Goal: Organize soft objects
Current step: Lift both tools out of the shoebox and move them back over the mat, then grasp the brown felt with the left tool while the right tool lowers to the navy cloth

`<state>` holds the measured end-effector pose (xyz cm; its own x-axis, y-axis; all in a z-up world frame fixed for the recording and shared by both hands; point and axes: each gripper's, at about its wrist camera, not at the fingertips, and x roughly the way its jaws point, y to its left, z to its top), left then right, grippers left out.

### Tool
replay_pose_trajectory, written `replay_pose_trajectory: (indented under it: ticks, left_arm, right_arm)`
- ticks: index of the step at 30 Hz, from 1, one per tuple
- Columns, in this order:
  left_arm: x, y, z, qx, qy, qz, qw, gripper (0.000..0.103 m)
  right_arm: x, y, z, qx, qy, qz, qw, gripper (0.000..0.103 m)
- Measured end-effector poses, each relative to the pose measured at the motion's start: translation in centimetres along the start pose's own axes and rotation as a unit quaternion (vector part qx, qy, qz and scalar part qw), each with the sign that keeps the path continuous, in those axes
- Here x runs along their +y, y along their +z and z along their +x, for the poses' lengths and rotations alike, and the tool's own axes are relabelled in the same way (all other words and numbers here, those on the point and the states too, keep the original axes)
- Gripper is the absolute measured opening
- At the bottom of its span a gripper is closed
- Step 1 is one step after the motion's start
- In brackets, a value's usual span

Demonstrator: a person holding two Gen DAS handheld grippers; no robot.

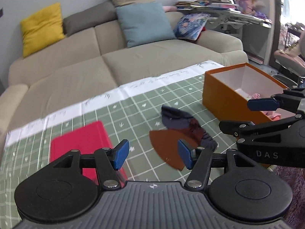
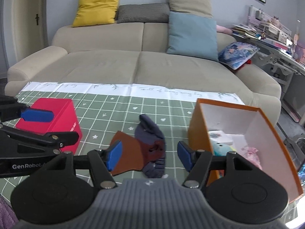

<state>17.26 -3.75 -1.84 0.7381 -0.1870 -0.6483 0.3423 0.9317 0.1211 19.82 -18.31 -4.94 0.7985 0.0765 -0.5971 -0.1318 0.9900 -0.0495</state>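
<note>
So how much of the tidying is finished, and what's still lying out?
Partly done, it seems: the orange box already holds soft things, a pale plush toy and something pink. Nothing is in hand; the left hand-held gripper and right hand-held gripper are both open and empty. The dark sock still lies on the checked cloth.

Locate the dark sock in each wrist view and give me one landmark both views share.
Left wrist view: the sock lies right of centre on the green cloth, left of the orange box.
Right wrist view: the sock lies at bottom centre, between the red box and the orange box.
Shared landmark: the blue cushion on the sofa.
</note>
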Motion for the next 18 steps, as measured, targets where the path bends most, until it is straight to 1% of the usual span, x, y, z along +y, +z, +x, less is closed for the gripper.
replay_pose_trajectory:
  ticks: [1, 2, 4, 6, 9, 12, 14, 16, 18]
  left_arm:
    - [0.3, -0.3, 0.1, 0.002, 0.001, -0.008, 1.0000, 0.069]
    - [0.6, -0.6, 0.3, 0.003, 0.003, -0.015, 0.9999, 0.069]
    - [1.0, -1.2, 0.7, 0.006, 0.007, -0.024, 0.9997, 0.069]
    - [1.2, -1.8, 0.9, 0.010, 0.008, -0.029, 0.9995, 0.069]
    - [1.3, -2.3, 1.6, 0.017, 0.001, -0.035, 0.9992, 0.069]
    - [1.3, -2.5, 2.3, 0.021, -0.007, -0.036, 0.9991, 0.068]
    - [1.4, -2.3, 2.6, 0.024, -0.016, -0.036, 0.9989, 0.068]
    - [1.4, -1.8, 3.1, 0.029, -0.029, -0.026, 0.9988, 0.068]
    - [1.3, -1.2, 3.7, 0.041, -0.041, -0.003, 0.9983, 0.068]
  right_arm:
    - [0.3, -0.2, 0.3, 0.001, -0.002, -0.007, 1.000, 0.064]
    - [0.6, -0.3, 0.7, 0.002, -0.005, -0.015, 1.000, 0.070]
    - [1.0, -0.6, 1.2, 0.000, -0.007, -0.023, 1.000, 0.075]
    - [1.1, -1.0, 1.8, 0.002, -0.007, -0.028, 1.000, 0.075]
    - [0.9, -1.3, 2.8, 0.014, 0.008, -0.024, 1.000, 0.075]
    - [0.7, -1.7, 3.6, 0.020, 0.011, -0.015, 1.000, 0.074]
    - [0.7, -1.9, 4.2, 0.025, 0.017, -0.016, 0.999, 0.071]
    - [0.9, -2.0, 4.8, 0.030, 0.019, -0.024, 0.999, 0.070]
    - [1.0, -1.8, 5.4, 0.038, 0.016, -0.034, 0.999, 0.069]
